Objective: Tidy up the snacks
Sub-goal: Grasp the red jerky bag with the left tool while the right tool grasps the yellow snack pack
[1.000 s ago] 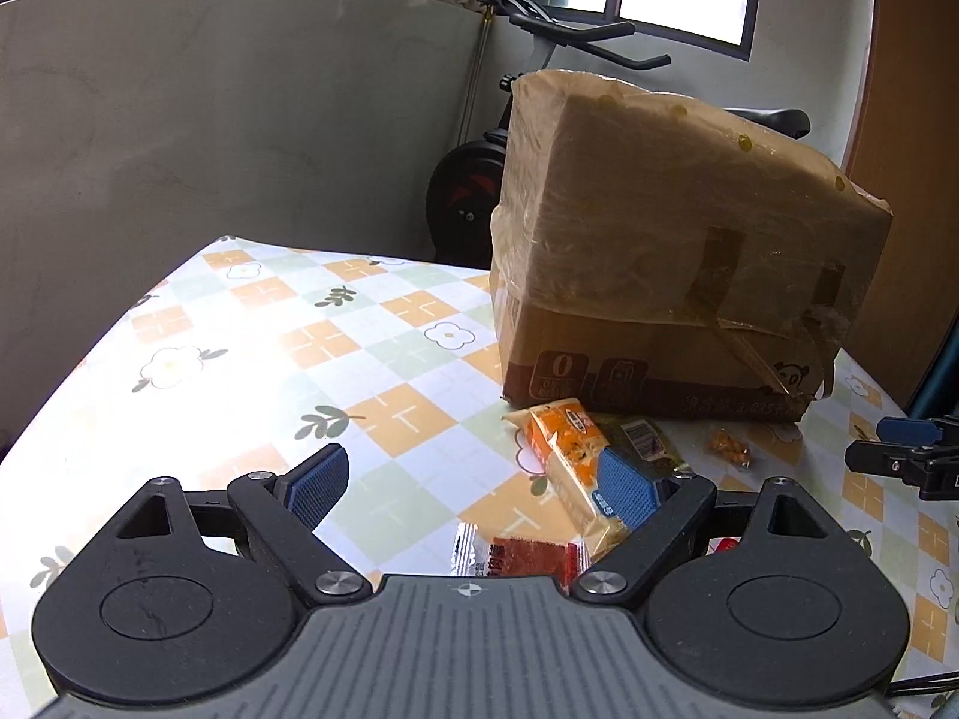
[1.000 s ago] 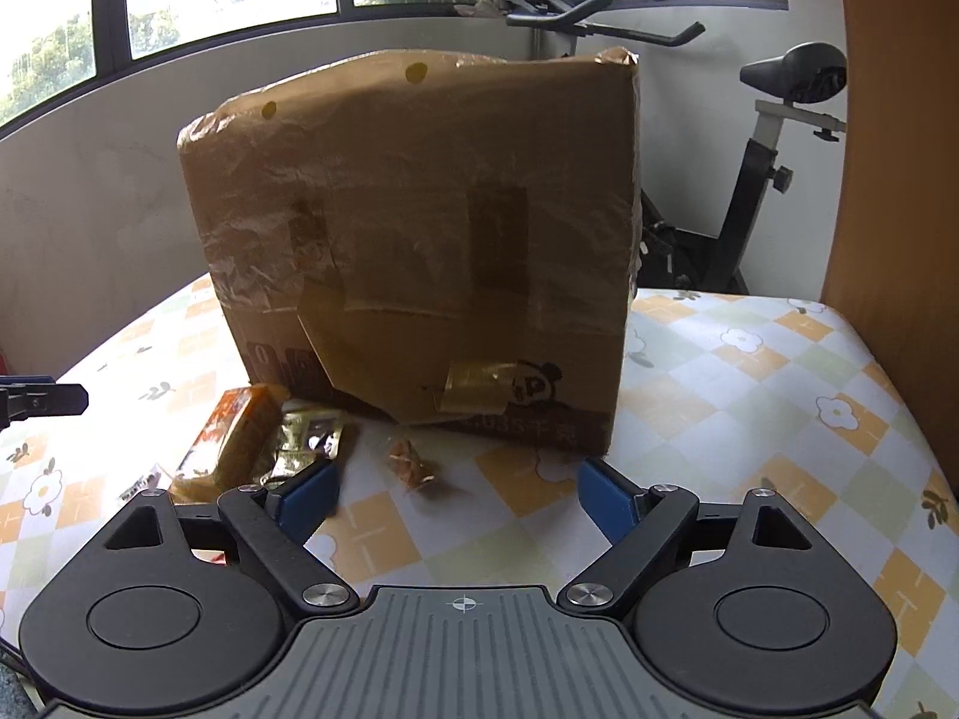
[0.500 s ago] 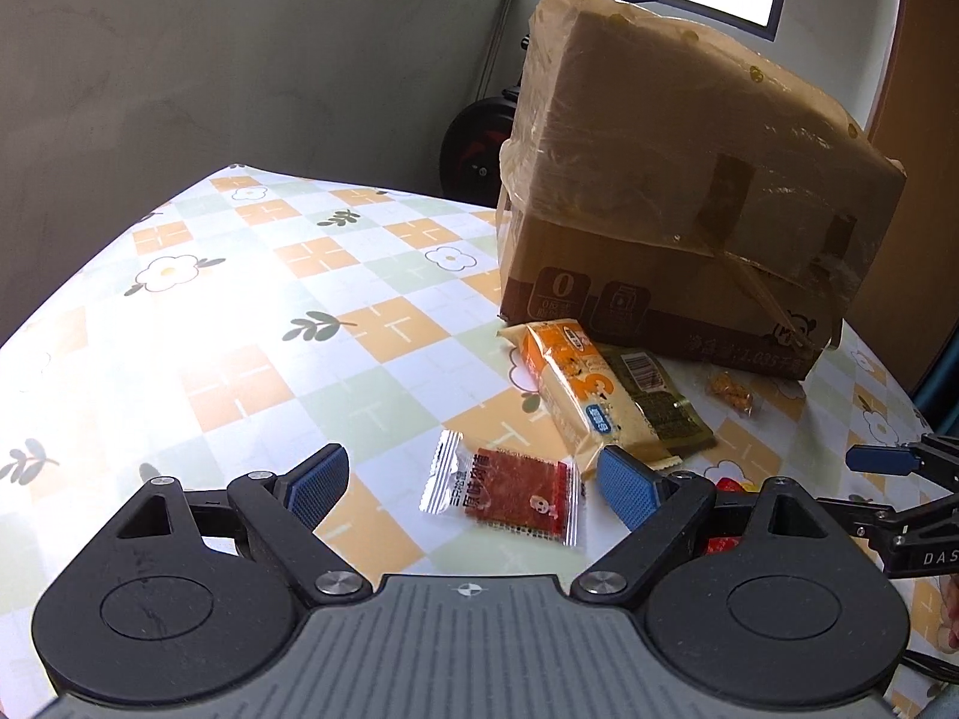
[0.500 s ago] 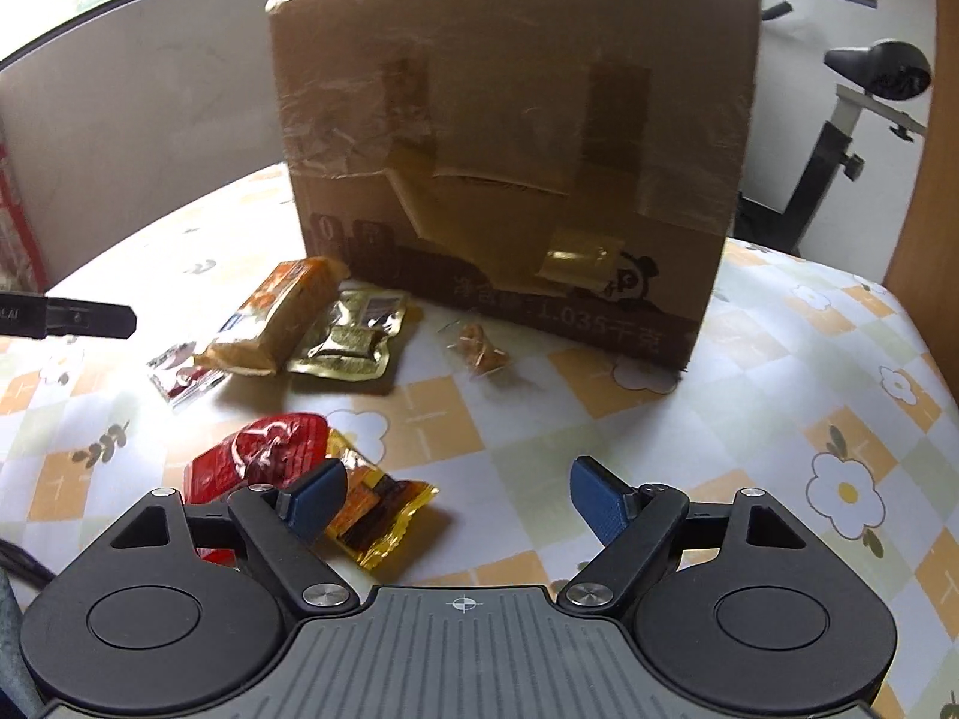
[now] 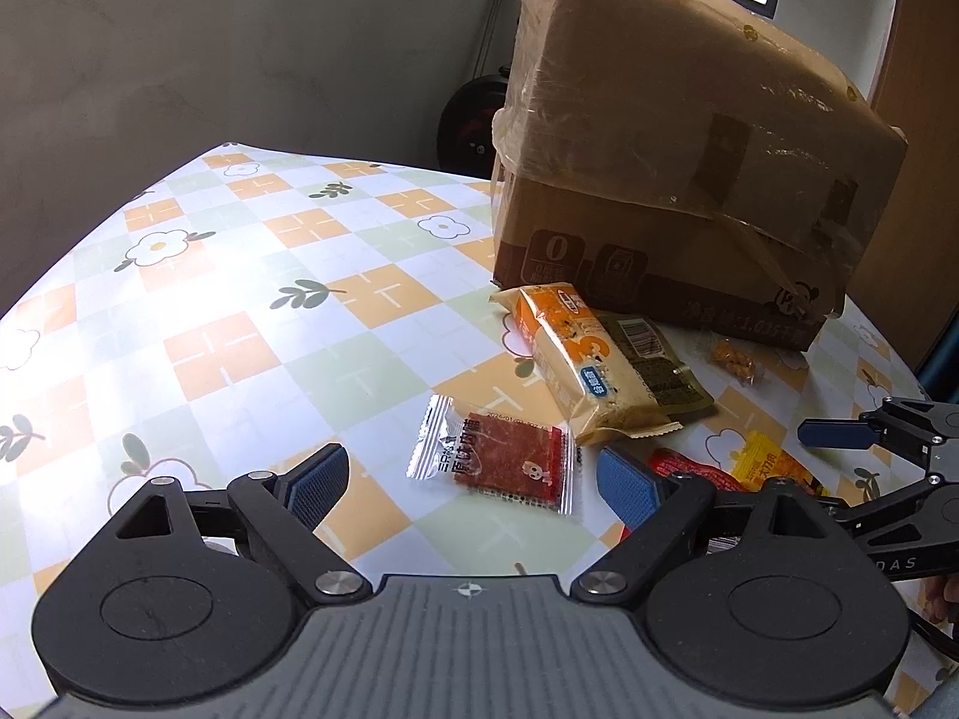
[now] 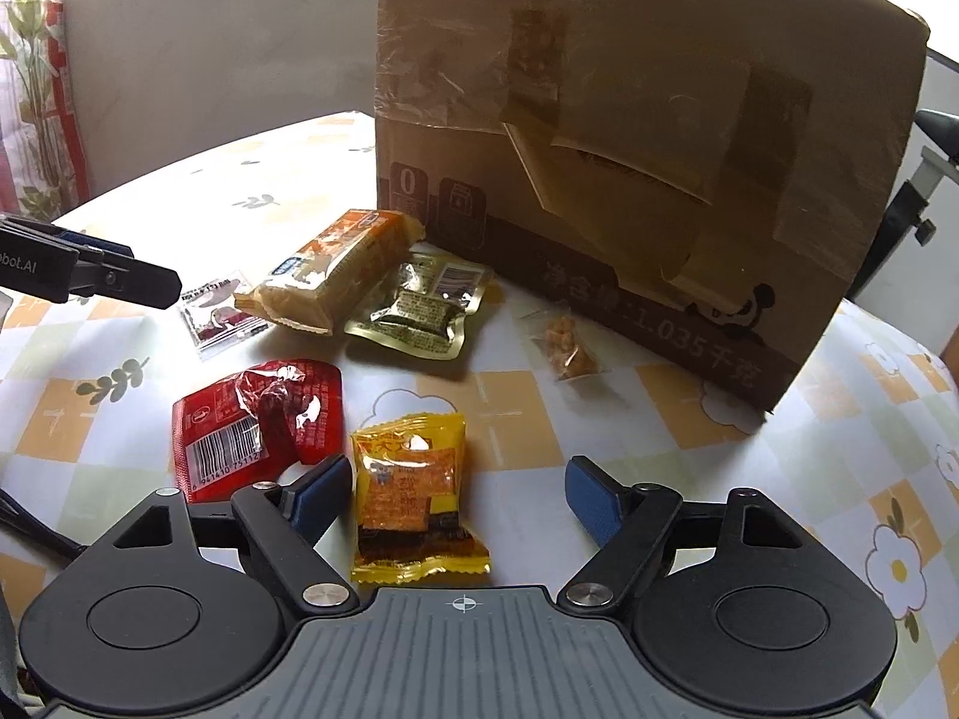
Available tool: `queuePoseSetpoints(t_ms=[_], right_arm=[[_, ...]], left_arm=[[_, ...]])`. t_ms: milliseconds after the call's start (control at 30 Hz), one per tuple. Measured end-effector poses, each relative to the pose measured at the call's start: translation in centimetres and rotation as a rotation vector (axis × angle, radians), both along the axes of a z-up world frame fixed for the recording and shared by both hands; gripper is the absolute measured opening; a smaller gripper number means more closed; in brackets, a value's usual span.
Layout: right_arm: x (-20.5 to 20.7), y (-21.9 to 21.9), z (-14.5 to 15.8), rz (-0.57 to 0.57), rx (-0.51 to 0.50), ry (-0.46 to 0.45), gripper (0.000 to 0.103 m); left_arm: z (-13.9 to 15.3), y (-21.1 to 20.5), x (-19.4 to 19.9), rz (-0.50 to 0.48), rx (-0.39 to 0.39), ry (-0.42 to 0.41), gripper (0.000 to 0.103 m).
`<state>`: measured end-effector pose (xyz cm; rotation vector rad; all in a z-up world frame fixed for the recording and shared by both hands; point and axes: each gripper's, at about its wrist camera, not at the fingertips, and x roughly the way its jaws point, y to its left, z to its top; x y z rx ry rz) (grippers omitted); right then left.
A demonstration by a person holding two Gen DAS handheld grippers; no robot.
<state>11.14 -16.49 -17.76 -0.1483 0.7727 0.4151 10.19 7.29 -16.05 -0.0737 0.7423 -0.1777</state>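
Snacks lie loose on the surface (image 5: 252,323): your right gripper (image 6: 458,494) has dropped over the yellow packet (image 6: 413,497), jaws just narrowing, not yet gripping. Your left gripper (image 5: 473,479) hangs wide and empty above the red jerky sachet (image 5: 503,461).

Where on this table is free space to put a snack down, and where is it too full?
Free: the tablecloth left of the cardboard box, and the patch right of the yellow packet. Crowded: the strip in front of the box, around the orange packet.

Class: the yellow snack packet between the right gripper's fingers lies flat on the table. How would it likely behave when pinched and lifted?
The yellow packet is probably light and floppy: thin crinkled film, flat contents. Its glossy wrapper may slip between the pads.
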Motion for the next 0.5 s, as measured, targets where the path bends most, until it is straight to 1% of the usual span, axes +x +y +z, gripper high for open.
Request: queuePoseSetpoints(t_ms=[33,67,100,133,200,300,433,500], right_arm=[[0.0,0.0,0.0,0.008,0.012,0.000,0.056],[0.0,0.0,0.0,0.016,0.022,0.000,0.050],[-0.2,0.0,0.1,0.022,0.026,-0.007,0.047],[-0.3,0.0,0.1,0.026,0.031,-0.013,0.039],[-0.6,-0.3,0.0,0.011,0.043,-0.023,0.037],[-0.6,-1.3,-0.1,-0.072,0.071,-0.036,0.036],[-0.6,-3.0,-0.3,-0.182,0.110,-0.044,0.035],[-0.5,-3.5,-0.3,-0.196,0.132,-0.040,0.034]], left_arm=[[0.0,0.0,0.0,0.003,-0.001,0.002,0.091],[-0.1,0.1,0.0,0.005,-0.001,0.005,0.091],[-0.1,0.0,0.0,0.005,-0.002,0.008,0.091],[-0.2,0.0,0.0,0.005,-0.002,0.012,0.091],[-0.3,-0.2,0.0,-0.003,-0.006,0.018,0.091],[-0.2,-1.0,-0.3,-0.045,-0.017,0.018,0.088],[0.1,-2.9,-0.6,-0.153,-0.041,0.010,0.083],[0.2,-4.1,-0.8,-0.212,-0.049,0.010,0.082]])
